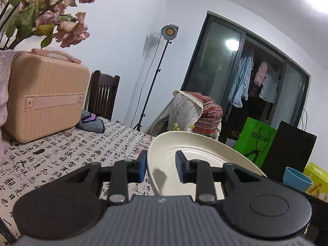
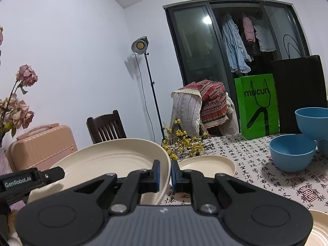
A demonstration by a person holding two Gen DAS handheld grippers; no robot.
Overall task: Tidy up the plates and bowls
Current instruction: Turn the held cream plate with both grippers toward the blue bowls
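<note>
A large cream plate (image 1: 201, 151) hangs tilted above the calligraphy tablecloth (image 1: 61, 153), held from both sides. My left gripper (image 1: 162, 168) is shut on its left rim, one blue pad outside the wall and one inside. In the right wrist view the same plate (image 2: 106, 160) has its right rim pinched in my right gripper (image 2: 165, 174), which is shut on it. A finger (image 2: 52, 173) of the left gripper shows at the plate's far edge. A second cream plate (image 2: 207, 165) lies on the table just beyond, with two blue bowls (image 2: 292, 151) (image 2: 313, 123) to the right.
A pink suitcase (image 1: 45, 100) and dried flowers (image 1: 51, 20) stand at the table's left. A yellow flower sprig (image 2: 184, 143) lies behind the plates. A green bag (image 2: 258, 106) and black box (image 2: 299, 94) stand at the back right. Another cream plate (image 2: 319, 229) sits at the near right.
</note>
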